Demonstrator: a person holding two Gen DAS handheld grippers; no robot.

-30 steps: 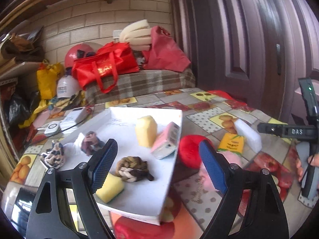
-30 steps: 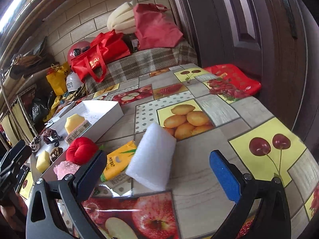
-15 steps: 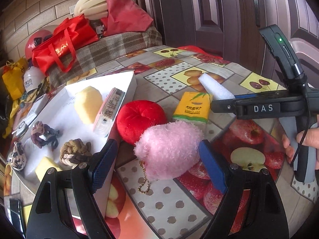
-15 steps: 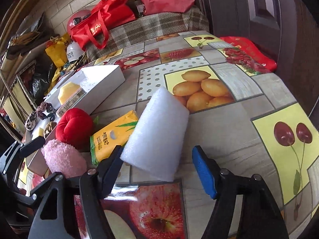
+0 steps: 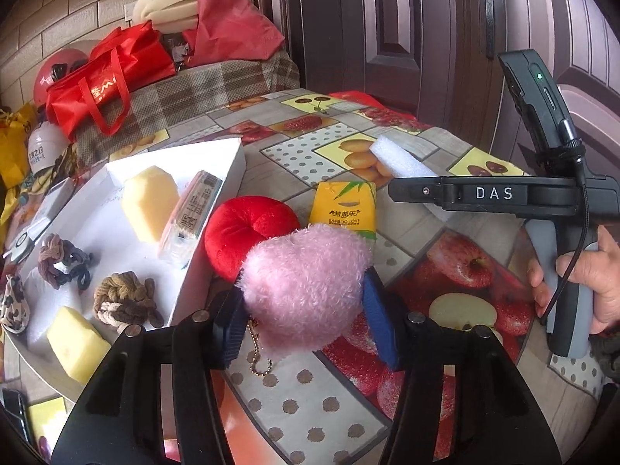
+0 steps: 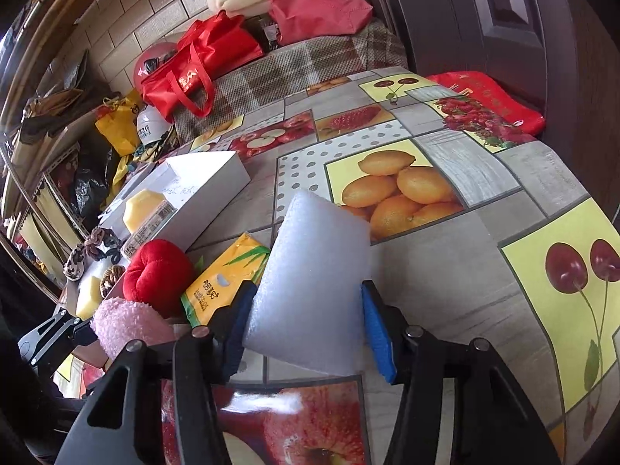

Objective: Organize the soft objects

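Note:
A pink fluffy heart plush (image 5: pixel 306 279) with a bead chain lies on the fruit-print tablecloth. My left gripper (image 5: pixel 306 321) has it between its blue pads; the jaws are closing and both pads press into the fur. A white foam block (image 6: pixel 314 271) sits between the pads of my right gripper (image 6: pixel 306 329), whose jaws are closing too, touching both its sides. A red plush (image 5: pixel 244 232) and a yellow tissue pack (image 5: pixel 343 209) lie between the two. The white box (image 5: pixel 232 162) to the left holds yellow sponges, knotted hair ties and a wrapped pack.
Red bags (image 5: pixel 104 81), a helmet and foam pads are piled on a plaid-covered bench behind the table. A dark door (image 5: pixel 387 38) stands on the right. A hand (image 5: pixel 604 271) holds the right gripper's handle. A red mat (image 6: pixel 492 104) lies at the table's far edge.
My left gripper swung right from over the white box to the pink plush and closed around it. My right gripper came up to the foam block and narrowed onto its sides.

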